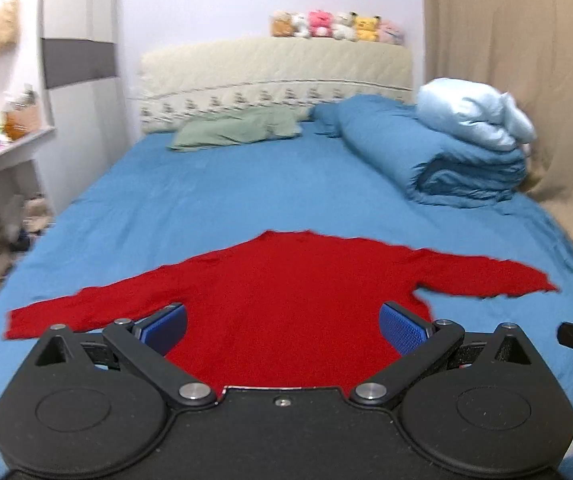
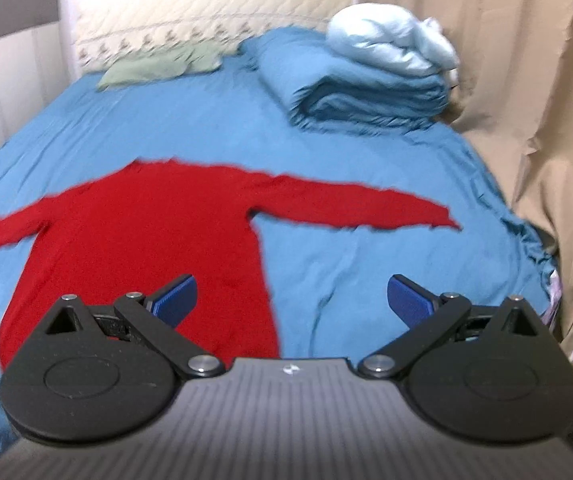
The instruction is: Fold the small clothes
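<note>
Lying flat on the blue bed sheet [image 1: 214, 184], the red long-sleeved top [image 1: 286, 280] is spread out with both sleeves stretched sideways, so its widest line runs left to right across the bed. Its body runs the other way: the neckline points toward the headboard [image 1: 274, 68] and the hem comes back toward the person, passing out of sight under both tools.

The left gripper [image 1: 282, 330] hovers over the lower middle of the body, its blue fingers [image 1: 166, 328] spread wide apart with nothing between them. The right gripper [image 2: 290, 300] hangs over the top's right side edge: its inner finger sits above red cloth, its outer one above bare sheet, again wide apart and empty. Whether either touches the fabric is not clear from these views.

The right sleeve [image 2: 350, 204] lies ahead and to the right of the right gripper, so that hand looks the nearer one for it; the left sleeve [image 1: 86, 308] trails off to the left of the left gripper, its cuff near the bed's edge. Folding has not begun, judging by the fully open garment. A sensible first move would be bringing a sleeve across the body.

A rolled blue duvet [image 2: 370, 92] and a green pillow [image 1: 238, 130] sit well apart, farther up the bed.
</note>
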{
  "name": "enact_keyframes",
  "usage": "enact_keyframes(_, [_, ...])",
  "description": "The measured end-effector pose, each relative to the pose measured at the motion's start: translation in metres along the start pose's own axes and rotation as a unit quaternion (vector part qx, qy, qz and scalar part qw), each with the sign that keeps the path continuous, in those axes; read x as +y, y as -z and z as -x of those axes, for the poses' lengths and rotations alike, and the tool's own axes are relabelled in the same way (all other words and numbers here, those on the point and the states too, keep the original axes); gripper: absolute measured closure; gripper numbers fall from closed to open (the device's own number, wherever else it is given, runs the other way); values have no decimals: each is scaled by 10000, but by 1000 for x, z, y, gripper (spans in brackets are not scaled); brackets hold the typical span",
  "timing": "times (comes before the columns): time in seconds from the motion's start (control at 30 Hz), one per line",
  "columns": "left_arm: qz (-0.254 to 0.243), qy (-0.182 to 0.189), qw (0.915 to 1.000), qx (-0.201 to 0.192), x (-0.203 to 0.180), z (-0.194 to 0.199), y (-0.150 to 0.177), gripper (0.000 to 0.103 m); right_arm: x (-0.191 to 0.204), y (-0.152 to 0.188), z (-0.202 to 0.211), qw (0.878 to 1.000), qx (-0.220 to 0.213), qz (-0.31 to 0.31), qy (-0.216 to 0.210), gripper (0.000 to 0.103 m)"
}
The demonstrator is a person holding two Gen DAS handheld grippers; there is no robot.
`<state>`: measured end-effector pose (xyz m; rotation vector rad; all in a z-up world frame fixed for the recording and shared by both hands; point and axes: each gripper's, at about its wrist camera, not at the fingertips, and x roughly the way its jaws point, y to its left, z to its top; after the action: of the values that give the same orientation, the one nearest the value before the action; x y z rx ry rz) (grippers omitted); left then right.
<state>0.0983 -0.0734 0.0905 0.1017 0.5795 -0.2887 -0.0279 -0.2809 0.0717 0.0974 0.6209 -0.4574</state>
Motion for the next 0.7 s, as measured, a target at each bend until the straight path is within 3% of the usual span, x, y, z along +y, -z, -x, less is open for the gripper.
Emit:
enact_keyframes(0.07, [-113,117,9999,56,-8,-26,-13,0,-16,-16,-29,9999,-50,-79,95,0])
enact_keyframes(0.2, [-511,7,9987,24,-34,-86,-34,0,-51,-37,-94,9988,-41,-387,294,0])
enact_keyframes(0.3, [-608,344,9972,258,-48,-138,-41,0,-78,-42,-150,9970,-27,-683,364,0])
enact_keyframes(0.5, [-529,636,9935,779,-73,-244,-51,0,-126,-32,-255,9880,168,-1467,442,0])
enact_keyframes(0.63, [-404,760,9900,1117,-88,-304,-48,0,-149,-17,-305,9800,215,-1919,487,0])
enact_keyframes(0.7, [-368,838,9871,1315,-94,-332,-45,0,-159,-10,-327,9759,251,-2103,518,7])
